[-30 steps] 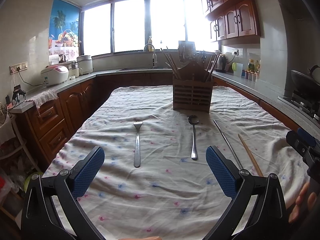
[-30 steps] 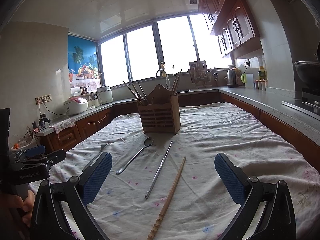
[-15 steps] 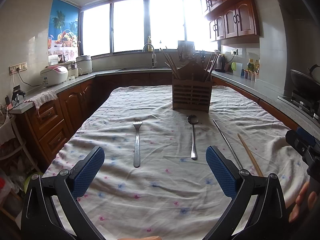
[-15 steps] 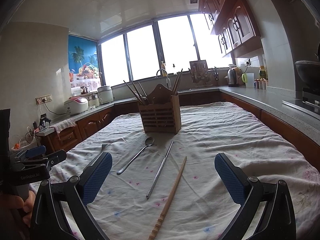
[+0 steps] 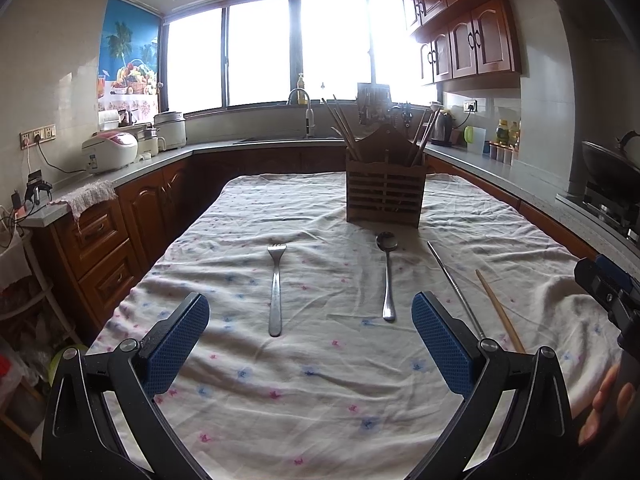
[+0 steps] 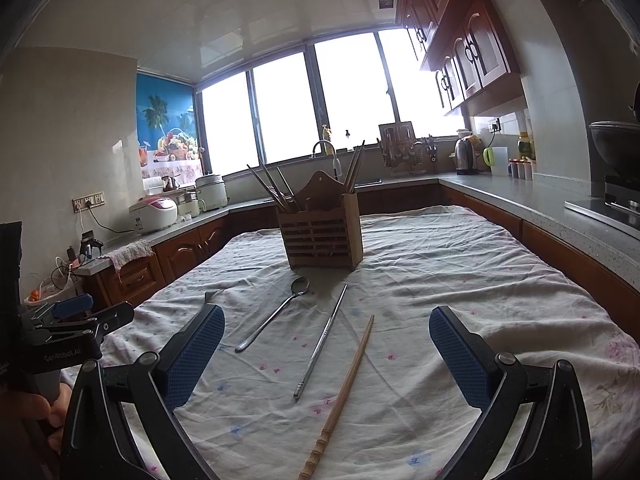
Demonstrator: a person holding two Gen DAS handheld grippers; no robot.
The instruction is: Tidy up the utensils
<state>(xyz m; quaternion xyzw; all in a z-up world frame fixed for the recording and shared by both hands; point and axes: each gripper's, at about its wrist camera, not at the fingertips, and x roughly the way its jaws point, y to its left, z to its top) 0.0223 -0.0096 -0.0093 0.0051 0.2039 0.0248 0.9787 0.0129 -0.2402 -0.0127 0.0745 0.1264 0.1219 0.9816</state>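
Blue textured pads line the fingers [image 5: 182, 340] of the left gripper [image 5: 310, 344], which stand wide apart and hold nothing; the right gripper [image 6: 326, 354] shows the same spread in its own view, its fingers [image 6: 460, 356] empty too. Both hang low over the near end of the worktop [image 5: 320, 400], seemingly so that either can drop onto a utensil without first having to open.

Ahead of the left pair, the fork [image 5: 275, 288] lies lengthwise with its tines pointing away, its handle end between the two pads' lines and closer to the left one. The spoon [image 5: 387, 276] lies parallel to it, nearer the right pad, bowl away. Neither touches a finger.

Between the right pair, a metal chopstick [image 6: 322, 344] and a wooden chopstick [image 6: 346, 392] run side by side and apart, the wooden one reaching almost under the camera. The spoon slants off toward the left pad in that view.

Farther out, the slatted wooden holder [image 5: 385, 198] stands upright mid-worktop on the flowered cloth [image 6: 460, 272], chopsticks already leaning from its compartments; the loose pieces presumably belong there. All four lie flat on soft cloth, so I judge that a pinch across a thin handle will be needed.
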